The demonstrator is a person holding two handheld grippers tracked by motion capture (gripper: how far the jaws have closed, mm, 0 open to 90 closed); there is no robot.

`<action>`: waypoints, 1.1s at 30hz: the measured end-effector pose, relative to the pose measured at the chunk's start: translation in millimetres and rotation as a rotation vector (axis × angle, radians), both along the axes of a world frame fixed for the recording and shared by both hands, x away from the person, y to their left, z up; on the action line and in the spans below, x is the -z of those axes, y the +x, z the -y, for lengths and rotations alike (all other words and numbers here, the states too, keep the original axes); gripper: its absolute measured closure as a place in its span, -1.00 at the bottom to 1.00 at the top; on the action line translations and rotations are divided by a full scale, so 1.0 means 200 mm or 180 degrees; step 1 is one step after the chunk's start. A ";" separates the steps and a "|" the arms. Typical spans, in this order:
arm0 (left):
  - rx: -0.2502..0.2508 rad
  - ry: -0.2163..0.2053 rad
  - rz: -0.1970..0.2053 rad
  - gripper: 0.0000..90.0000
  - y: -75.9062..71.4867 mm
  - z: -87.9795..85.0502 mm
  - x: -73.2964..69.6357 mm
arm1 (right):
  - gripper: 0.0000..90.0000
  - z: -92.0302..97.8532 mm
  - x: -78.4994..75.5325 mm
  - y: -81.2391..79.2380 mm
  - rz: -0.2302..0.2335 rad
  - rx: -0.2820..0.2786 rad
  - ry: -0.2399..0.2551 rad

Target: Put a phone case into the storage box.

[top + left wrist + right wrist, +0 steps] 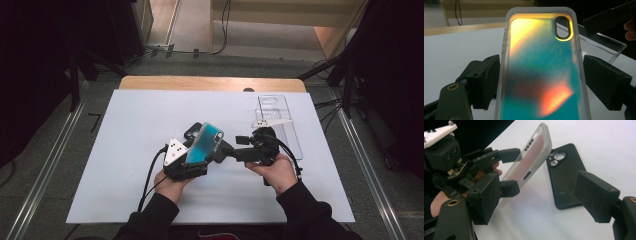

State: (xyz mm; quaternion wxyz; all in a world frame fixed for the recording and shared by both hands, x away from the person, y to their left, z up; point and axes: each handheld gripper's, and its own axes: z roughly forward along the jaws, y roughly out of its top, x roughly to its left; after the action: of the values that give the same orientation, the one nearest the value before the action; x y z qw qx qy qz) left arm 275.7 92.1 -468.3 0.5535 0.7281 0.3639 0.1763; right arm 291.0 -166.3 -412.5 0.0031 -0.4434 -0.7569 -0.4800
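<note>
Iridescent phone case (pixel 541 70): fills the middle of the left gripper view, its frosted rim between the two black jaws and its teal, yellow and orange back facing the camera.
Long axis: runs away from the left gripper (pixel 187 162), with the oval camera cutout at the far end; in the high view the case (pixel 204 144) slants up and to the right, raised off the table.
Left jaws: closed on the long edges of the case, one pad on each side.
Right gripper (pixel 245 147): jaws parted with nothing between them, pointing toward the held case from the right, just short of it.
Black phone case (pixel 565 176): flat on the white table (pixel 125 165), camera holes toward the held case, seemingly just beneath its far end.
Clear tray (pixel 280 120): at the table's far right, well apart.
</note>
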 end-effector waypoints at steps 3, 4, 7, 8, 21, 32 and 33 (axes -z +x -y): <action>-0.0007 -0.0008 0.0027 -0.62 -0.01 0.00 0.00 | -0.56 -0.02 -0.02 0.01 0.0112 0.0022 -0.0108; -0.0007 -0.0010 0.0045 -0.62 -0.01 0.00 0.00 | -0.56 -0.03 -0.02 0.01 0.0088 0.0031 -0.0093; -0.0004 0.0009 0.0091 -0.62 -0.01 0.01 0.00 | -0.56 -0.05 -0.02 0.03 0.0057 0.0017 -0.0053; -0.0009 0.0020 0.0102 -0.62 -0.01 0.01 0.01 | -0.56 -0.06 -0.02 0.04 0.0053 0.0008 -0.0053; 0.0029 -0.0036 0.0077 -0.62 -0.04 0.03 0.01 | -0.53 -0.16 -0.02 0.15 -0.0119 0.0014 0.0026; -0.0040 -0.0062 0.0028 -0.62 -0.03 0.02 0.01 | -0.34 -0.18 0.00 0.20 -0.0316 0.0042 0.0135; -0.0042 -0.0065 0.0029 -0.62 -0.03 0.02 0.01 | -0.31 -0.18 0.01 0.20 -0.0345 0.0037 0.0142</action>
State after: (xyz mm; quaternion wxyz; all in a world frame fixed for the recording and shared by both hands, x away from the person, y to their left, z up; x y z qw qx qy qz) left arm 269.3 88.0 -470.1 0.5614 0.7192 0.3679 0.1795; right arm 331.8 -129.6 -413.5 0.0511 -0.4731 -0.7421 -0.4721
